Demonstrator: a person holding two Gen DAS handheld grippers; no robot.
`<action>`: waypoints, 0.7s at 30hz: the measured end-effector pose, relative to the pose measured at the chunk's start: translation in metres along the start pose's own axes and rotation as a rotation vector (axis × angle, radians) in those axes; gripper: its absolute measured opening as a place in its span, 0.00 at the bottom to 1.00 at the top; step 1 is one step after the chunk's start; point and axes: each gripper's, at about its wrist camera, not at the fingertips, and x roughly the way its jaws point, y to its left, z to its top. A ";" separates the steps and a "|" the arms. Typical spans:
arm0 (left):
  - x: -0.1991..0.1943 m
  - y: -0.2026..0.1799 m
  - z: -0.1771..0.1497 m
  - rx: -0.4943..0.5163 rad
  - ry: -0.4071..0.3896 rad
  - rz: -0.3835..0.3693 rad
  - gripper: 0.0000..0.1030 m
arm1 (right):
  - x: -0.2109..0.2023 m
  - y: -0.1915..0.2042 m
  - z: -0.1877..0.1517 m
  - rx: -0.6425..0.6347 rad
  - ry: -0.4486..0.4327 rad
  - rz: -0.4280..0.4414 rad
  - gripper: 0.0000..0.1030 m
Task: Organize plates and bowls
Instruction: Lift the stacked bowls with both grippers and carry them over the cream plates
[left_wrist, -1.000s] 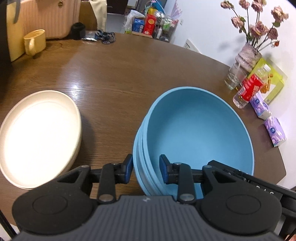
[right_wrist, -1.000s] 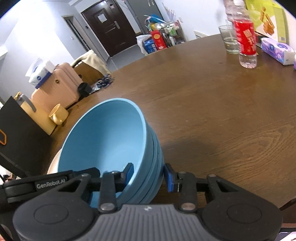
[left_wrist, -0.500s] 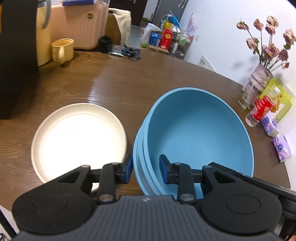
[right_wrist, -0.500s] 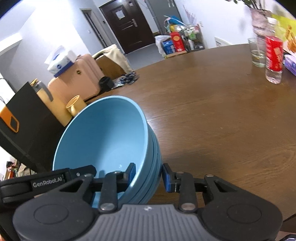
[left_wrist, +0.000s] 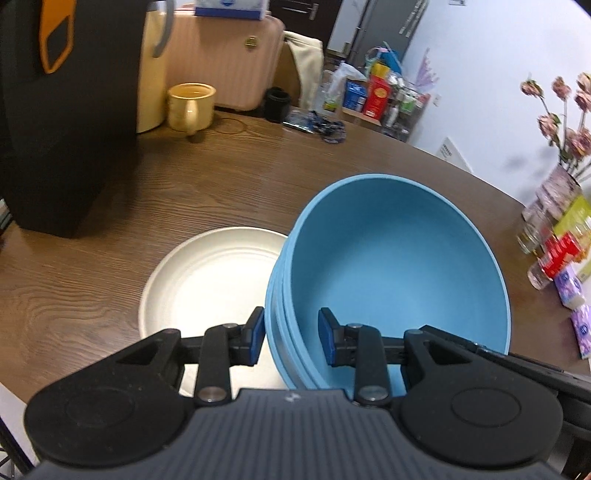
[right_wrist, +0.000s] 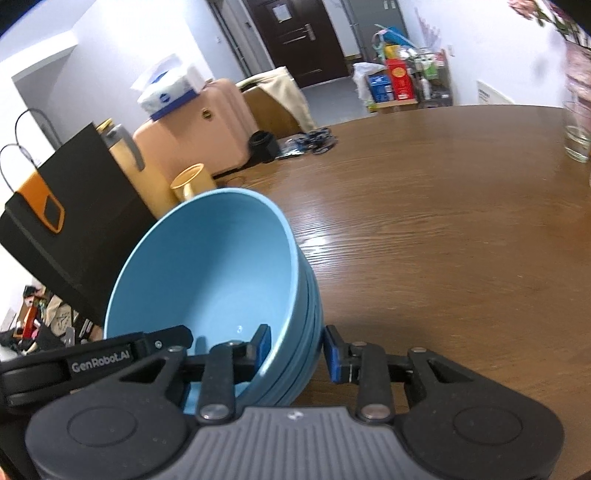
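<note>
Scene: a stack of nested blue bowls (left_wrist: 391, 273) carried above a round wooden worktop (left_wrist: 229, 184), one claw on each side of its rim.
Left claw (left_wrist: 291, 336): clenched across the stacked rims on the near left edge, one pad outside, one inside the top bowl.
Right claw (right_wrist: 297, 349): gripping the opposite rim the same way; its jaws have just been closing a touch further on the bowls between them.
Plate: a cream plate (left_wrist: 207, 280) lies flat on the worktop, its right edge hidden under the stack.
Progress: the bowls look already gathered into one pile; by my reading, what is left is to set that pile down, most likely on or beside the plate.
Change: a second ago the plate sat apart, well left of the bowls; now the stack overlaps it, and a yellow mug (left_wrist: 192, 105) and black paper bag (left_wrist: 70, 110) loom much nearer.
Bystanders: a vase of dried roses (left_wrist: 557, 184), a glass and a red-labelled bottle on the far right edge.
</note>
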 end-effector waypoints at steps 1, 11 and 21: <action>0.000 0.004 0.001 -0.006 -0.001 0.005 0.30 | 0.004 0.005 0.001 -0.005 0.006 0.005 0.29; 0.005 0.040 0.014 -0.054 0.005 0.057 0.30 | 0.043 0.038 0.008 -0.039 0.065 0.035 0.29; 0.019 0.070 0.016 -0.096 0.030 0.070 0.30 | 0.078 0.055 0.008 -0.053 0.119 0.033 0.29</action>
